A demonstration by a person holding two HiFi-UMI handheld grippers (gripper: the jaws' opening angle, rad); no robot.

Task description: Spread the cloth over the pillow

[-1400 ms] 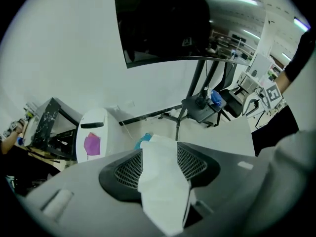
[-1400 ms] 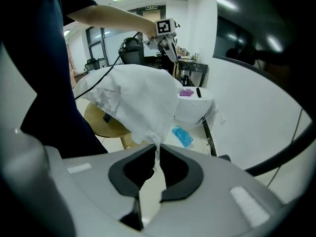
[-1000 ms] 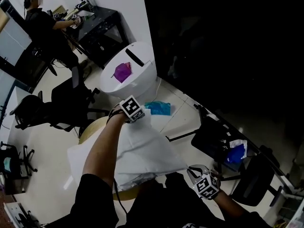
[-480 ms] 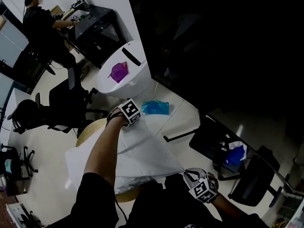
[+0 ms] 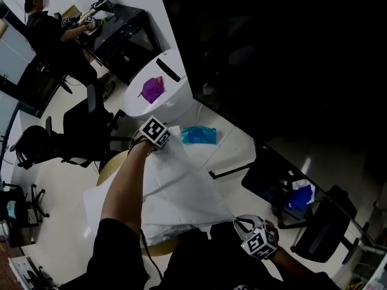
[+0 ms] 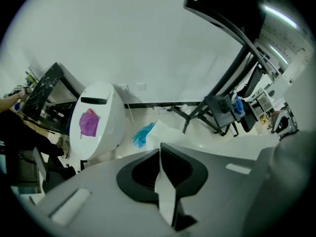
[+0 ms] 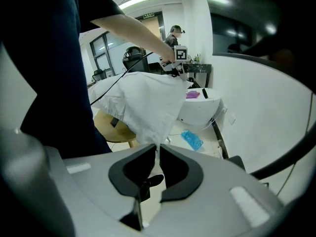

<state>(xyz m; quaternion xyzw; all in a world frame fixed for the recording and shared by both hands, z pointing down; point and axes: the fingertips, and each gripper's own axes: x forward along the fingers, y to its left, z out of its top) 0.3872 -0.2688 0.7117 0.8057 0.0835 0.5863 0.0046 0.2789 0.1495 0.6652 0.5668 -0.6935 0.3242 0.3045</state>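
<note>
Spreading across a pale glossy floor (image 5: pixel 66 180), the room held black office chairs (image 5: pixel 91 122), a black desk (image 5: pixel 124 29) in the far corner with another person (image 5: pixel 48 32) working at it, and a dark wall along one side. A round white table (image 5: pixel 172 104) carried a purple thing (image 5: pixel 151 89) and a black bar (image 5: pixel 167 70), and a blue bag (image 5: pixel 198 135) lay on the floor beside it. Nearer, a round tan bench (image 5: pixel 112 162) bore the white pillow (image 5: pixel 95 205), which overhung its edges. The white cloth (image 5: pixel 181 186) hung stretched above the pillow between the two tools. At the far edge of the bench the left hand-held gripper (image 6: pixel 160 154) had just been closing and sat clamped on a fold of the cloth. At the near edge the right hand-held gripper (image 7: pixel 158 152) stood narrow, pinching a gathered corner of the same cloth. A dark chair (image 5: pixel 269 180) off to the side carried something blue and white (image 5: pixel 300 194).
</note>
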